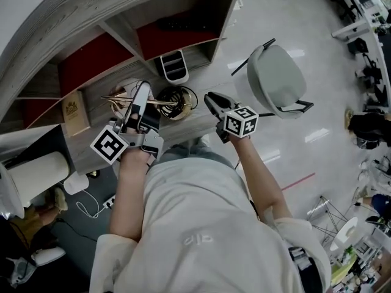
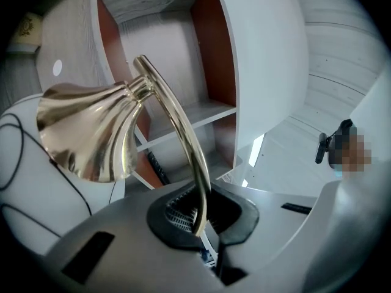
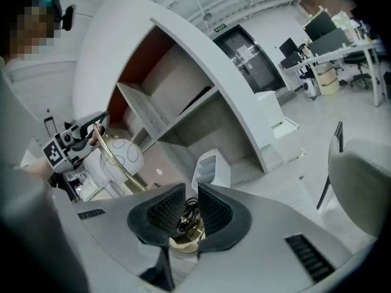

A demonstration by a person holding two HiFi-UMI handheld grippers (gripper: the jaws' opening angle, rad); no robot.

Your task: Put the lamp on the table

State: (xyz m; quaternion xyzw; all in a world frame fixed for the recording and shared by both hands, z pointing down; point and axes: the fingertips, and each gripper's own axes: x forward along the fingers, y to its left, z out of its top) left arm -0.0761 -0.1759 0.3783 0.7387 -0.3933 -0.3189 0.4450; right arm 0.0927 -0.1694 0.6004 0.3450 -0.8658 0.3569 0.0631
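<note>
The brass lamp (image 1: 176,102) has a round base with a black cord coiled on it, low over the grey wooden table (image 1: 189,127). Whether the base rests on the table I cannot tell. Its curved brass arm (image 2: 183,133) runs from the flared shade (image 2: 85,133) into my left gripper (image 2: 201,209), which is shut on it. In the head view the left gripper (image 1: 142,90) is left of the base and the right gripper (image 1: 209,97) just right of it. My right gripper (image 3: 190,188) shows a narrow gap. The cord and base (image 3: 183,237) lie beyond the gap, not pinched.
A curved shelf unit (image 1: 153,17) with red back panels stands behind the table. A small white open-front box (image 1: 173,66) sits by it and a book (image 1: 74,112) at the left. A grey chair (image 1: 278,78) stands to the right. A white cylinder (image 1: 36,176) and floor cables (image 1: 91,206) lie lower left.
</note>
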